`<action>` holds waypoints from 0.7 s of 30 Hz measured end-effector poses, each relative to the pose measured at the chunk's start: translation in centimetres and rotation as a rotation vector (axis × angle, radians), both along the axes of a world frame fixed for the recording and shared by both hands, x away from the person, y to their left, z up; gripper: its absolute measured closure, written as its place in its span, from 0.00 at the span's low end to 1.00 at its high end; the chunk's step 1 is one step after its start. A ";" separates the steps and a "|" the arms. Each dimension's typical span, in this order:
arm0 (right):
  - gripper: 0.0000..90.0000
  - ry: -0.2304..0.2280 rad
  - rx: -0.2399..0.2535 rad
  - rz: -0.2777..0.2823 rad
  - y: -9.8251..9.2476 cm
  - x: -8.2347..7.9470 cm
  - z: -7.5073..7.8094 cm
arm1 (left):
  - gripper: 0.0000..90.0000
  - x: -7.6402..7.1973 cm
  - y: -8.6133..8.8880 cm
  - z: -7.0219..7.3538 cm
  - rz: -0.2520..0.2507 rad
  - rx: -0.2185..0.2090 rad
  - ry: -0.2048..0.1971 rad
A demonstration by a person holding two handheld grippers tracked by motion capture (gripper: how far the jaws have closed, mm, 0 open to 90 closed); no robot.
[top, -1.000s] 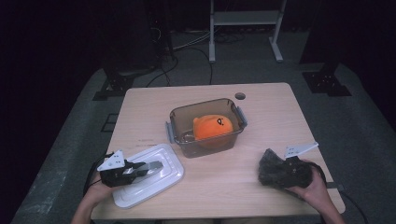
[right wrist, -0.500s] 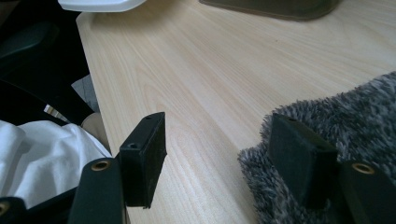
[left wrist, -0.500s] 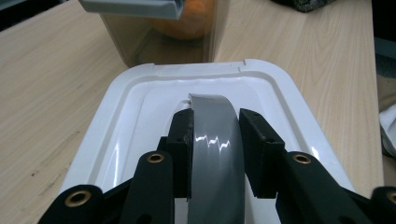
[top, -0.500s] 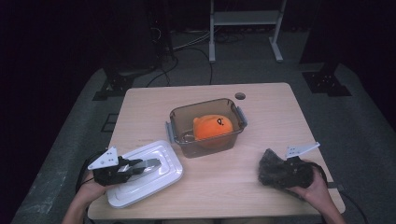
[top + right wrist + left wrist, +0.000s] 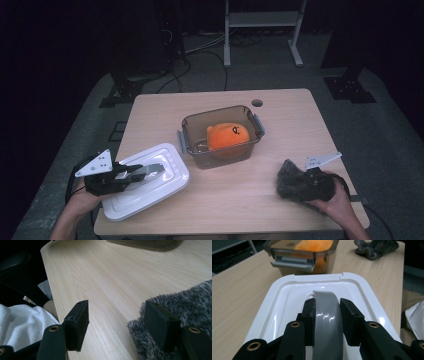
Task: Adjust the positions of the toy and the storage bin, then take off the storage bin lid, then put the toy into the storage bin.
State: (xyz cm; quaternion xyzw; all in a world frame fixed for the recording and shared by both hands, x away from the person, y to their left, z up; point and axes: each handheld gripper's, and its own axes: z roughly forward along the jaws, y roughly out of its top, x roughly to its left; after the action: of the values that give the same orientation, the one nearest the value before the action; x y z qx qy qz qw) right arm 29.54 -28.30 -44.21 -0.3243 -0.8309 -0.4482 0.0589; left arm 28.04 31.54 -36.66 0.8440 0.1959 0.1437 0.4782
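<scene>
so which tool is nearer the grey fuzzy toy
Right. The right tool sits against the grey fuzzy toy, jaws open; the left tool is across the table, clamped on the white lid's handle.

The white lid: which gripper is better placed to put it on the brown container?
Left. The left gripper is shut on the white lid's grey handle, beside the brown container. The right gripper stands open by a grey fuzzy cloth.

The right gripper [image 5: 120, 325] has its jaws apart over the wooden table [image 5: 112, 277]; one jaw rests against a grey fuzzy cloth [image 5: 190, 305].
</scene>
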 end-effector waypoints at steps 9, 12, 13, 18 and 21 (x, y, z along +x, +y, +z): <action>0.40 -0.001 -0.001 -0.001 -0.1 0.0 0.0 | 0.74 -0.4 0.4 3.2 -0.005 -0.024 -0.028; 0.40 -0.001 0.001 -0.002 0.0 0.0 0.1 | 0.74 -0.4 0.3 4.1 -0.010 -0.034 -0.034; 0.40 -0.001 0.001 -0.002 0.0 0.0 0.1 | 0.74 -0.4 0.3 4.4 -0.014 -0.032 -0.040; 0.40 0.002 -0.006 0.005 0.1 0.1 -0.1 | 0.74 -0.3 -0.1 5.7 -0.013 -0.036 -0.052; 0.40 -0.003 0.000 0.001 0.1 0.1 0.1 | 0.74 -0.2 -0.4 6.5 -0.019 -0.037 -0.059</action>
State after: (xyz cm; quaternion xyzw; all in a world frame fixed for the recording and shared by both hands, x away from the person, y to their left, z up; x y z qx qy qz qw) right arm 29.65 -28.22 -44.14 -0.3229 -0.8313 -0.4487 0.0578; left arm 27.84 31.10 -30.16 0.8321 0.1763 0.1605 0.5007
